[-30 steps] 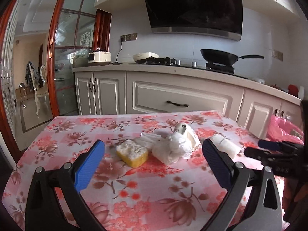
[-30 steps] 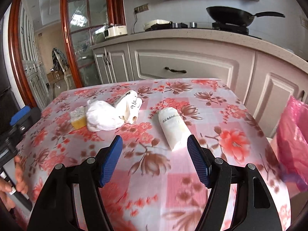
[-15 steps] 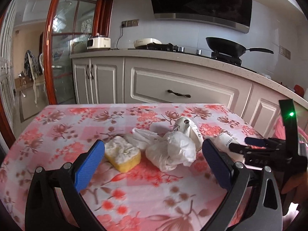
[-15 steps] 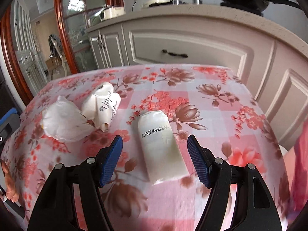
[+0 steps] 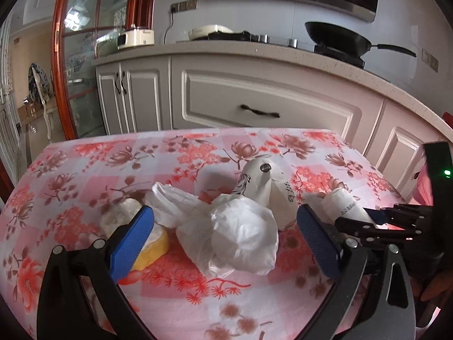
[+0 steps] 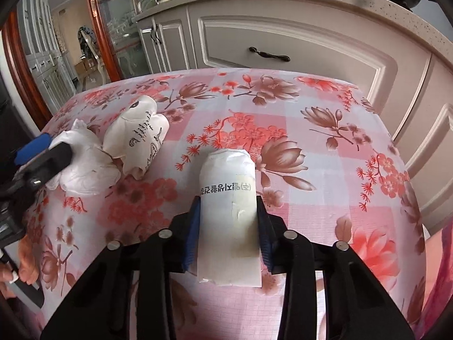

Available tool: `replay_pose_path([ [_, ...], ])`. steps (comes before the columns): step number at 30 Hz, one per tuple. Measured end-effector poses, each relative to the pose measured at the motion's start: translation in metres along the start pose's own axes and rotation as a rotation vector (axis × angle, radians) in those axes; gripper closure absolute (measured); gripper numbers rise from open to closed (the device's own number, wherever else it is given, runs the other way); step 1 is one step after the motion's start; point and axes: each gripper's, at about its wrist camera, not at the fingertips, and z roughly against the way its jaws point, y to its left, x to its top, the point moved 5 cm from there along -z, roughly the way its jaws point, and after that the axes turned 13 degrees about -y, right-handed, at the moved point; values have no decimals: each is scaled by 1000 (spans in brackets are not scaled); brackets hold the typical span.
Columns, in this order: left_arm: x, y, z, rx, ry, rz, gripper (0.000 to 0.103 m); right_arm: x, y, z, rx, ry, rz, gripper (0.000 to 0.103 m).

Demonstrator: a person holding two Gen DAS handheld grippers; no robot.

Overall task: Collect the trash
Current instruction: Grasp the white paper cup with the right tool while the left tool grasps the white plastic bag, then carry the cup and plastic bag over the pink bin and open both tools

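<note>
The white paper pouch (image 6: 228, 215) lies flat on the floral tablecloth (image 6: 325, 147), near the table's right side, and the right gripper (image 6: 228, 221) is closing on it, blue pads at both of its long edges. The pouch looks soft and half flattened, so the likely fault is that it buckles or slides out once lifted, since the pinch sits on its near half and the far end hangs free. The left gripper (image 5: 225, 236) stands spread around the crumpled white plastic bag (image 5: 240, 240), not yet pressing; loose film may slip, or the yellow sponge (image 5: 151, 240) touching its left pad may get dragged along. A printed paper cup wrapper (image 5: 264, 187) lies just behind the bag, crowding that grasp. A pink bag (image 6: 441, 269) hangs off the table's right edge, probably the bin.
</note>
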Motion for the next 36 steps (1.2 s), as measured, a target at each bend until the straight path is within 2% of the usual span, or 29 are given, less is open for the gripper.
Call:
replay_pose_path([
  [6, -9, -4, -22, 24, 96, -27, 11, -6, -3, 16, 11, -29, -39, 70],
  [10, -18, -4, -36, 15, 171, -18, 28, -8, -2, 28, 14, -50, -57, 70],
  [13, -21, -4, -36, 7, 179, -34, 41, -9, 0, 38, 10, -68, -64, 70],
  [16, -24, -9, -27, -18, 171, -57, 47, -10, 2, 51, 10, -84, -81, 70],
  [20, -28, -13, -4, -39, 144, -74, 50, -17, 7, 70, 0, -103, -98, 71],
  [29, -34, -20, 83, -94, 6, -82, 50, -42, 30, 122, -31, -145, -92, 71],
  [36, -30, -27, 146, -126, -101, -109, 50, -55, 55, 176, -36, -235, -101, 71],
])
